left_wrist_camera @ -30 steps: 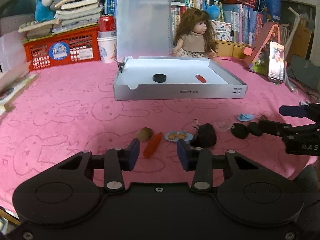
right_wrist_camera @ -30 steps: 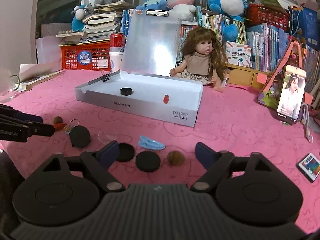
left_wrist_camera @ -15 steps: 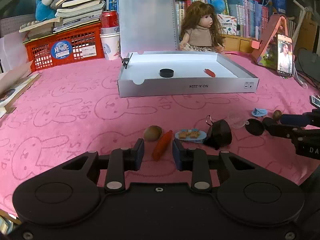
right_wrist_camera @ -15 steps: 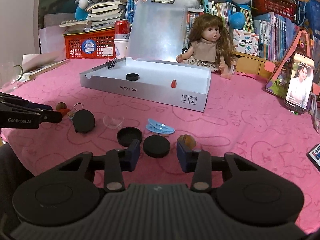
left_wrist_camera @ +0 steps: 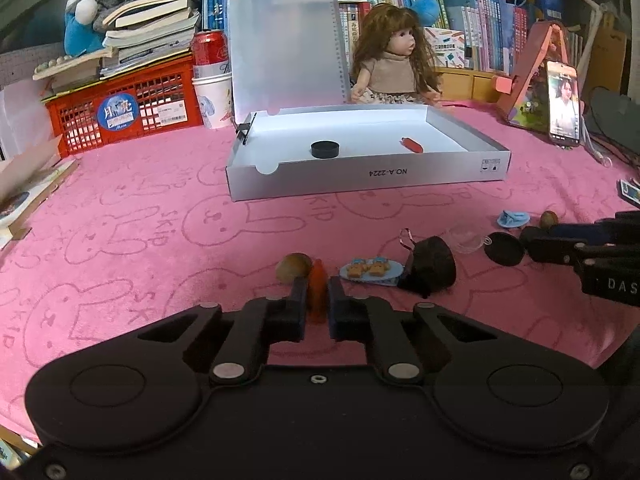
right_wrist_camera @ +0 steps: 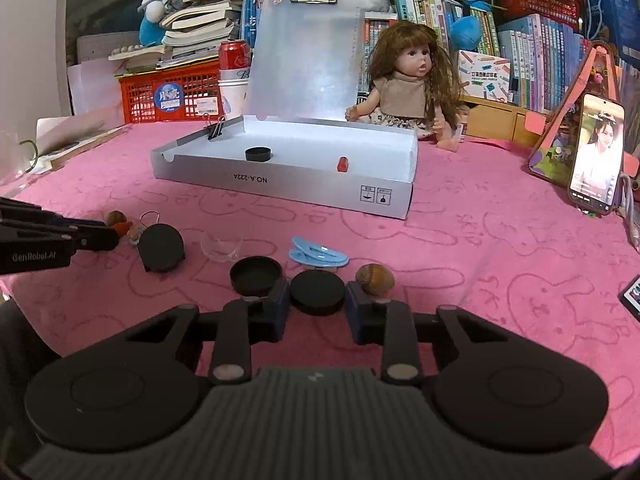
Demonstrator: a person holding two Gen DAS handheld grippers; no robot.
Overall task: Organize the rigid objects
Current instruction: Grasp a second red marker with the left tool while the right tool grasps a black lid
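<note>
In the left wrist view my left gripper [left_wrist_camera: 317,300] is shut on an orange carrot-shaped piece [left_wrist_camera: 316,284] that lies on the pink cloth beside a brown nut [left_wrist_camera: 294,266]. In the right wrist view the jaws of my right gripper [right_wrist_camera: 318,300] are closing, and their pads touch both sides of a black disc [right_wrist_camera: 317,292]. An open black lid [right_wrist_camera: 256,274], a blue clip [right_wrist_camera: 318,255] and a second nut [right_wrist_camera: 375,278] lie close around it. The white box [left_wrist_camera: 368,182] behind holds a black cap [left_wrist_camera: 325,149] and a red piece [left_wrist_camera: 412,145].
A blue plate of biscuits [left_wrist_camera: 372,270], a black round pouch [left_wrist_camera: 432,266] and a clear small cup [left_wrist_camera: 464,238] lie between the grippers. Behind the box sit a doll [right_wrist_camera: 404,88], a red crate [left_wrist_camera: 124,108], a can and books. A phone [right_wrist_camera: 596,156] stands at the right.
Both grippers have closed: the left onto the orange piece, the right from wide open down onto the black disc. Both hands have stayed almost in place.
</note>
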